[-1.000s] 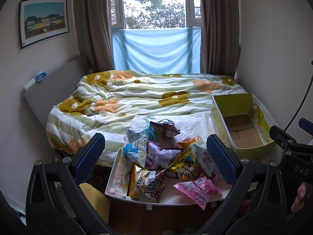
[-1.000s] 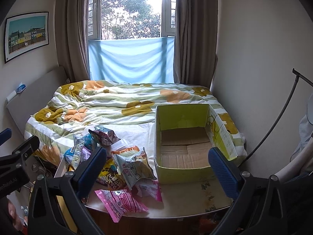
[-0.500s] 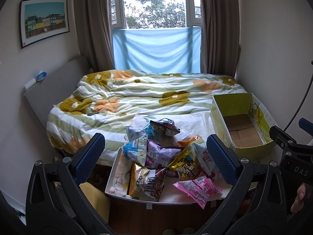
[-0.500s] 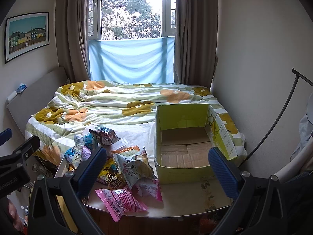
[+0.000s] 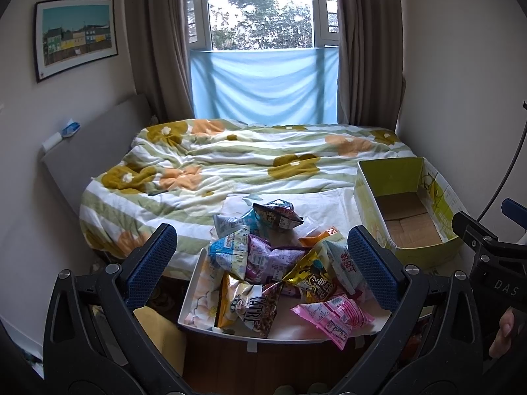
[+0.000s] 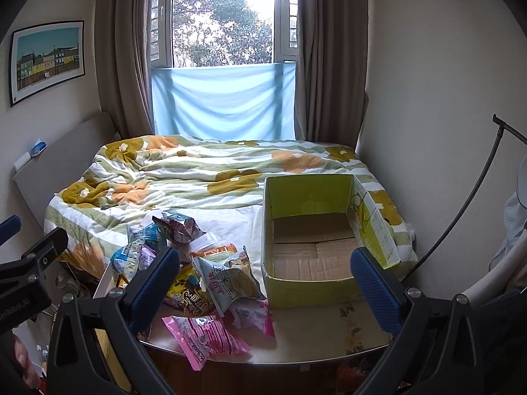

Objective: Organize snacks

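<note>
While both jaws gape wide, holding nothing, snack pile (image 5: 273, 263) lies beyond, beside box (image 6: 313, 230).

Lower centre of the left wrist view, a brown snack bag (image 5: 255, 309) reads "TATRE". At the right edge, the right gripper (image 5: 500, 283) body shows "DAS". In the right wrist view's lower left, the left gripper (image 6: 23, 299) body shows "nRobot.AI".

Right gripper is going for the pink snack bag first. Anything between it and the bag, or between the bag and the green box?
Nothing visible blocks either path. The right gripper hangs open above the table, and the pink snack bag lies at the near edge with nothing on top. The green box is open-topped and holds nothing.
</note>
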`<control>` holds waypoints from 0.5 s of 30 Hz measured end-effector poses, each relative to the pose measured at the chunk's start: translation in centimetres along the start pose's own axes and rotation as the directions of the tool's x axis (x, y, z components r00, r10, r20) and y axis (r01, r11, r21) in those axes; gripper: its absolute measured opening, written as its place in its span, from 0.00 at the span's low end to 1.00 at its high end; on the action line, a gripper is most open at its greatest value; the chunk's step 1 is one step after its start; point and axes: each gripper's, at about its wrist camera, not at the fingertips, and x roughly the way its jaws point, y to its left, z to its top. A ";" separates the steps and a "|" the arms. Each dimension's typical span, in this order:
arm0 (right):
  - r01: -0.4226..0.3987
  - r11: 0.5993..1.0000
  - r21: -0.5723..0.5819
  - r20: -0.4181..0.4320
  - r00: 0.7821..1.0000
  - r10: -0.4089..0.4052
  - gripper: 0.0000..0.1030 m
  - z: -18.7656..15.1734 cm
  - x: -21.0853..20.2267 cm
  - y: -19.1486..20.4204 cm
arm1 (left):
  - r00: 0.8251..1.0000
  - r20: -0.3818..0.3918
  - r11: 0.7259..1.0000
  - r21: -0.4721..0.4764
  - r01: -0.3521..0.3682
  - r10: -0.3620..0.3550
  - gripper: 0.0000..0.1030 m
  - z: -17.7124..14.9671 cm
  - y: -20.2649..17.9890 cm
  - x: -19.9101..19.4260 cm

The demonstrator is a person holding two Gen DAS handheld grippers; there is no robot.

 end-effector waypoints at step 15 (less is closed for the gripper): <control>-0.003 1.000 0.000 0.001 1.000 0.003 1.00 0.0 -0.3 -0.1 | 1.000 0.001 1.000 0.000 -0.001 0.001 0.99 0.0 -0.1 -0.1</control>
